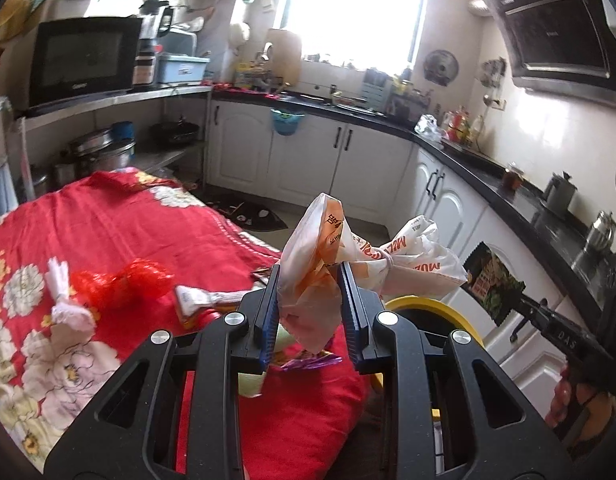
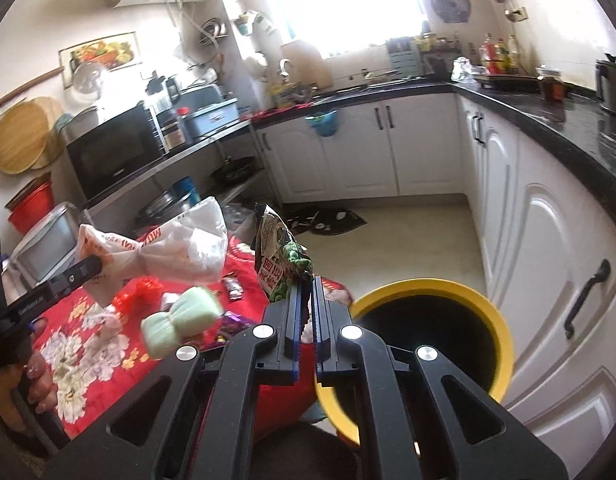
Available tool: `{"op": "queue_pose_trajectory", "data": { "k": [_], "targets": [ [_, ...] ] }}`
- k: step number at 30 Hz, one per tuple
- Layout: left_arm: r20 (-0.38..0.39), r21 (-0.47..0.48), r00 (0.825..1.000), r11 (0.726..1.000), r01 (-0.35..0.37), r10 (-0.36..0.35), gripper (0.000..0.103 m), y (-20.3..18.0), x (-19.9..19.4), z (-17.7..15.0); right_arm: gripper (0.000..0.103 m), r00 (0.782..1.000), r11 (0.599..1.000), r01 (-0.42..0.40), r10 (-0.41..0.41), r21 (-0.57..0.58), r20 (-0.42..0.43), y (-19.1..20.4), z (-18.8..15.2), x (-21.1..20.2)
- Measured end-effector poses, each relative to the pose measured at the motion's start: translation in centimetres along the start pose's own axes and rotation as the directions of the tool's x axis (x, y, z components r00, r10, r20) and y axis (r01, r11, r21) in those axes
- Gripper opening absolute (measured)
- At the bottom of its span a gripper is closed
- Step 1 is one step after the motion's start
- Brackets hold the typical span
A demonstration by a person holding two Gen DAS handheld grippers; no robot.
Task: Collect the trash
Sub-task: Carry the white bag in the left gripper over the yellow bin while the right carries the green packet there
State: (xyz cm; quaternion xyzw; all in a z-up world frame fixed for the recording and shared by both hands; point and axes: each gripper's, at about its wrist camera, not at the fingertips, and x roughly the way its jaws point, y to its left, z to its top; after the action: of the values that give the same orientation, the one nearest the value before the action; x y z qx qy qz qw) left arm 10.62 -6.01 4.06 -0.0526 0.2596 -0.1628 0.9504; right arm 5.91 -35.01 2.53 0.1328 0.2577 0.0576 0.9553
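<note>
At nine o'clock of the bin, red bag (image 1: 122,282) and other scraps lie on the red cloth (image 1: 120,220). Left gripper (image 1: 309,276) clamps the knotted white bag (image 1: 327,256), jaws narrow around it, near the cloth's edge. Right gripper (image 2: 306,292) pinches the snack packet (image 2: 282,258), jaws nearly closed, with the yellow bin (image 2: 495,320) at its three o'clock.

Risk, as I judge it: either piece is light and crumpled, so letting go short of the rim would drop it on the floor.

Only the right view shows the bin's dark mouth and a pale green bundle (image 2: 180,320); only the left shows the range hood (image 1: 555,28).
</note>
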Motion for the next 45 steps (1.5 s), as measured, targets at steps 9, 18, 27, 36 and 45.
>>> {"op": "queue_pose_trajectory", "data": {
  "k": [9, 18, 27, 36, 45],
  "targets": [
    [-0.019, 0.064, 0.999, 0.997, 0.040, -0.039, 0.021, -3.2, 1.6, -0.1, 0.005, 0.996, 0.996, 0.086, -0.087, 0.022, 0.032, -2.2, 0.1, -0.7],
    [-0.050, 0.126, 0.997, 0.990, 0.070, -0.064, 0.021, -5.9, 3.4, -0.8, 0.005, 0.986, 0.987, 0.158, -0.160, 0.037, 0.052, -3.8, 0.1, -1.1],
    [-0.088, 0.177, 0.994, 0.981, 0.081, -0.066, 0.021, -7.8, 5.4, -2.1, 0.005, 0.979, 0.980, 0.196, -0.198, 0.039, 0.047, -4.9, -0.2, -1.0],
    [-0.141, 0.213, 0.989, 0.974, 0.077, -0.047, 0.021, -9.3, 8.4, -3.4, 0.005, 0.970, 0.969, 0.243, -0.243, 0.046, 0.003, -6.2, -1.2, 0.5],
    [-0.223, 0.253, 0.975, 0.965, 0.076, -0.018, 0.021, -10.8, 12.0, -5.8, 0.005, 0.949, 0.951, 0.303, -0.296, 0.056, -0.106, -8.1, -4.1, 3.8]
  ]
}}
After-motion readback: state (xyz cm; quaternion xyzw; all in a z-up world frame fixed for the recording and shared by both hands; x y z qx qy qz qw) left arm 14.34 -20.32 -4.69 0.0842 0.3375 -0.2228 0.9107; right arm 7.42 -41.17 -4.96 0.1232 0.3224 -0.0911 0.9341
